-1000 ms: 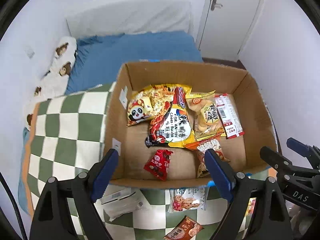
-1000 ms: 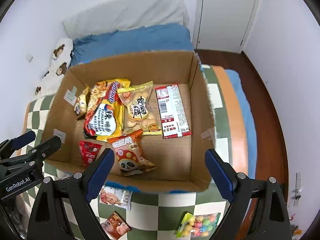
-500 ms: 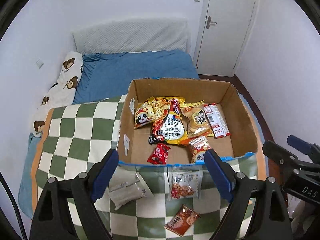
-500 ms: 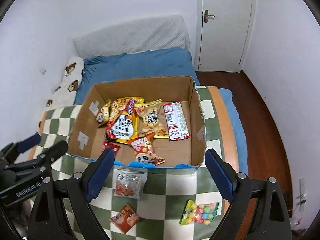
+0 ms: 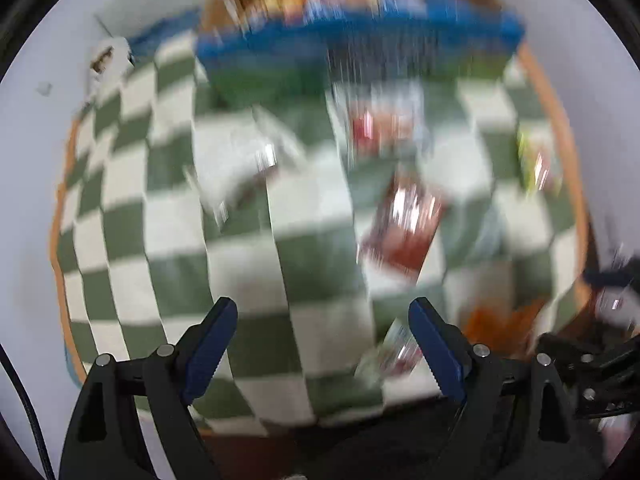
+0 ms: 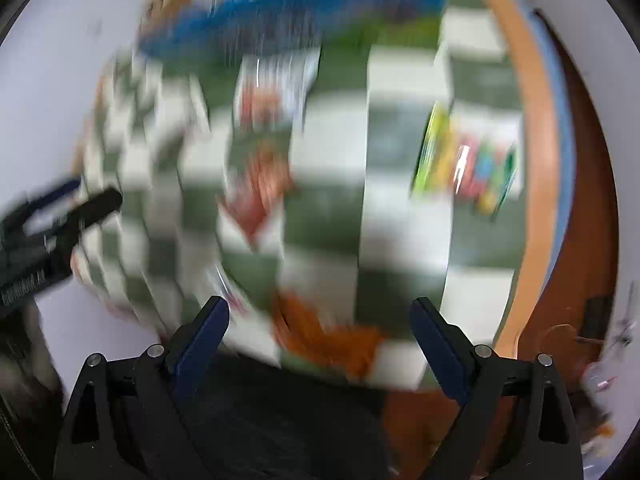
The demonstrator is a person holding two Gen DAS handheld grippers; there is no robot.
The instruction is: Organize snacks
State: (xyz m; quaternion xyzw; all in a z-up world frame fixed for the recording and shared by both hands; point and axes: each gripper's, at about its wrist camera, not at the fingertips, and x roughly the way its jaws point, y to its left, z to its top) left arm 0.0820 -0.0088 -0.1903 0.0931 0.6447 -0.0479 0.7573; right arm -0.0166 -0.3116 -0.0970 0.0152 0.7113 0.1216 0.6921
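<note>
A: Where are the snacks?

B: All blurred. A red packet (image 5: 404,232) lies loose on the checked blanket (image 5: 132,216), with a candy bag (image 6: 468,168) well to its right. The box (image 5: 360,40) sits beyond them at the top, more packets inside.

A: And the jaws?

B: The left gripper (image 5: 322,340) has its jaws wide apart, empty. The right gripper (image 6: 320,340) is the same, nothing between its jaws.
</note>
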